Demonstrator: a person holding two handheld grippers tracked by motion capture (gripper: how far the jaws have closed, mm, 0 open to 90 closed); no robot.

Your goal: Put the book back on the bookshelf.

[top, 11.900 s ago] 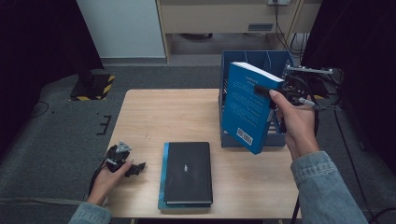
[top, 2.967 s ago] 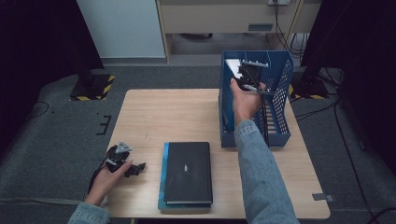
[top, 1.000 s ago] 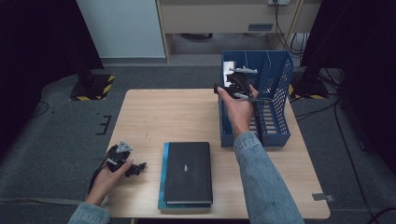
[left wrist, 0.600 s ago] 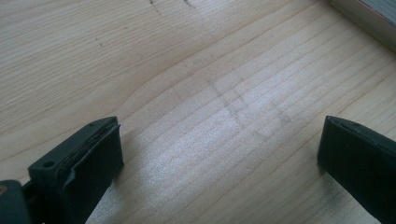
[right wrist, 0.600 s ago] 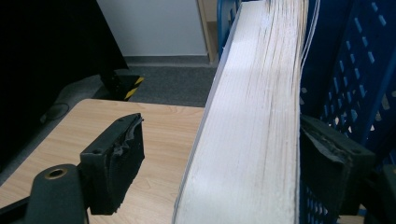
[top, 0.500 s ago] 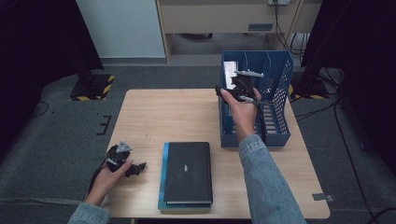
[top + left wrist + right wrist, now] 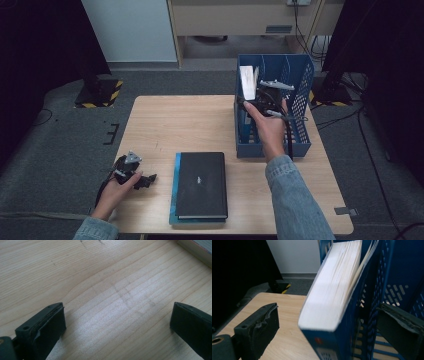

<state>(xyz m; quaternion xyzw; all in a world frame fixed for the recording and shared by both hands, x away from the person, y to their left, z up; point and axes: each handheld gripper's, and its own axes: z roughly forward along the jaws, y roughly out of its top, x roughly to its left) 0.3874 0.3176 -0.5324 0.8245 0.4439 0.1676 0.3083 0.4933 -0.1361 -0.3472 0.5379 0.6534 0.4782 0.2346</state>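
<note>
Two grippers are in use at a pale wooden desk with visible grain and faint pencil-like marks on its top. The desk stands on grey carpet, with a white panel and a beige cabinet behind it, and a yellow-and-black striped base on the floor at far left. A blue mesh file basket sits at the desk's far right part. A blue-covered book stands upright inside it against its left wall, page edges facing the right gripper. That gripper's jaws have just been opening and now stand wide on either side of the book without pressing on it. The left gripper rests low at the desk's near left corner, jaws wide over bare wood. A black book lies flat near the front edge on a teal one.
</note>
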